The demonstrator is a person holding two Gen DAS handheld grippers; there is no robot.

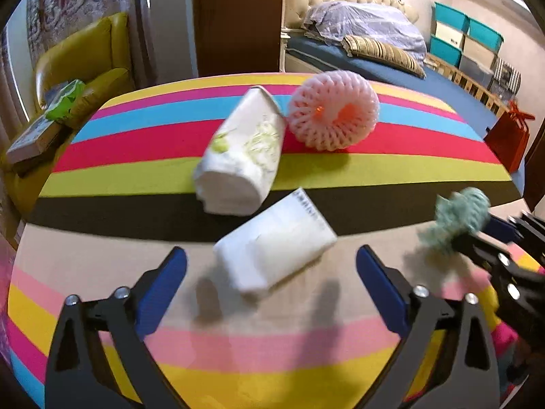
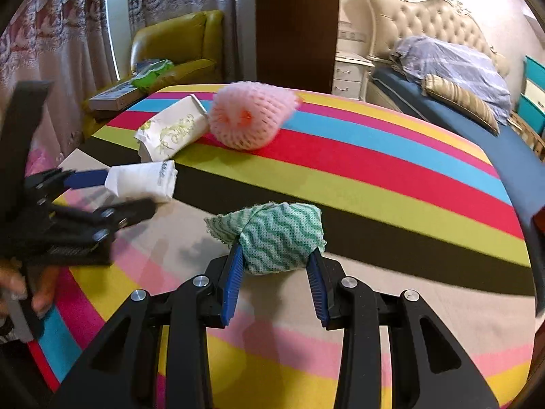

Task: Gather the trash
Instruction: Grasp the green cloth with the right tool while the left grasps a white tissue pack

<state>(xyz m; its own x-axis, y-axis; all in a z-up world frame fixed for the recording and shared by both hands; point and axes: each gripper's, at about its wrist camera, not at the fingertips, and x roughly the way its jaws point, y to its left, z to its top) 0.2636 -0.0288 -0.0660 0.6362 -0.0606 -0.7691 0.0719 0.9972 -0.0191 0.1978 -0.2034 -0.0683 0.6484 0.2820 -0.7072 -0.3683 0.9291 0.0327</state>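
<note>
My right gripper [image 2: 277,255] is shut on a crumpled green-and-white cloth [image 2: 279,235] and holds it over the striped tablecloth [image 2: 374,177]; the cloth also shows at the right of the left wrist view [image 1: 456,218]. My left gripper [image 1: 272,262] is open, with a white tissue pack [image 1: 272,245] lying between its blue fingertips; the pack also shows in the right wrist view [image 2: 143,180]. Behind it lie a white pack with green print [image 1: 242,156] and a pink foam fruit net [image 1: 333,112].
A yellow-green armchair [image 1: 88,64] with a book and a green packet stands behind the table at the left. A bed [image 1: 374,58] with pillows is at the back right. An orange gift bag [image 1: 507,136] stands beside the table's right edge.
</note>
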